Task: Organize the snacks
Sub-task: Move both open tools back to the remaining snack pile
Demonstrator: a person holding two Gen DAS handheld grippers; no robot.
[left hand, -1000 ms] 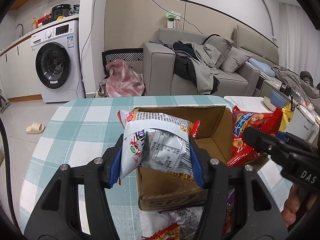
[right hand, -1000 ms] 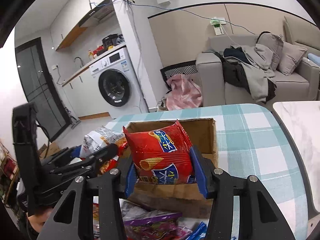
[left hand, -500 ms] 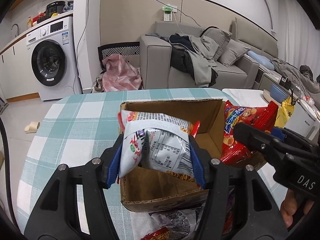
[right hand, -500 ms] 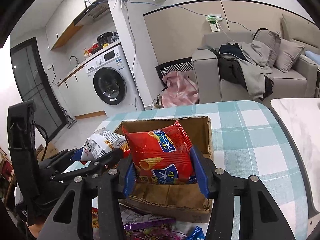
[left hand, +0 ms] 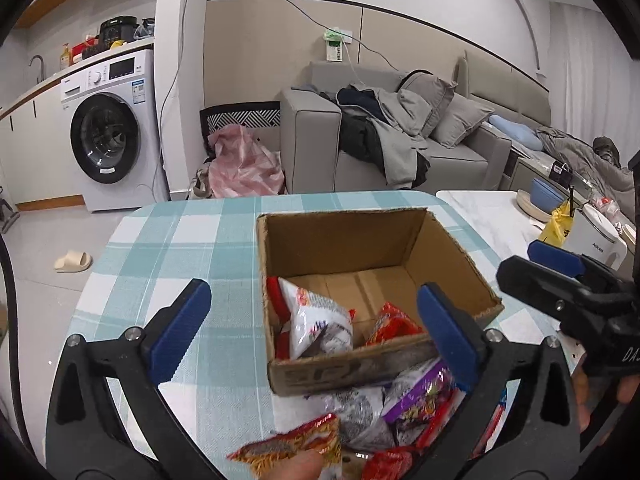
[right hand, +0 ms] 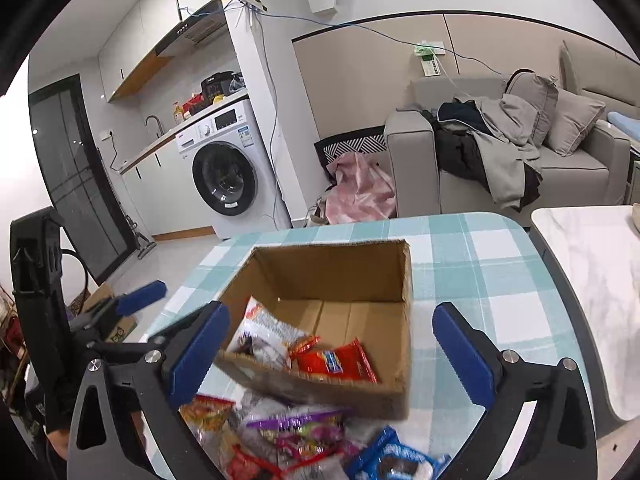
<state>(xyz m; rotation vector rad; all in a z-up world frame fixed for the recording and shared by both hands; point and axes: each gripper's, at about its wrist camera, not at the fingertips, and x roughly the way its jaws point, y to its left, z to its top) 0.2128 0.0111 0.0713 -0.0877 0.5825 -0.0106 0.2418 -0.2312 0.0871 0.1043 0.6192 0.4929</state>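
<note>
Both claws hang just above the near edge of the cardboard box (left hand: 376, 248), which sits on the checked tabletop (left hand: 180, 240).

Left claw (left hand: 312, 328): jaws opening, spread wide, nothing between the blue pads. The white snack bag (left hand: 320, 324) lies inside the box, leaning against the near-left wall.

Right claw (right hand: 332, 348): jaws opening too, wide, nothing pinched. The red snack bag (right hand: 336, 362) lies flat on the box floor, near side, just right of the white one.

Loose snacks sit in a heap on the tabletop, near side of the box: a purple packet (right hand: 296, 426), a blue packet (right hand: 396, 460), an orange-red noodle-print packet (left hand: 292, 450), others underneath.

Step in hand, as I judge it: release finished, next pick from the heap. To do it well:
- lift both claws clear of the box rim before drawing them near, so the cardboard is not dragged;
- take one top packet per claw, pinching across the short width;
- keep the two claws apart, since they work close together.

Hard to make out:
- the heap is blurred in the right view and cut off by the lower frame edge, so no count;
- the near box wall hides part of what lies inside;
- printing on the packets is unreadable;
- a fingertip shows at the bottom of the left view, the rest of the hand out of frame.
</note>
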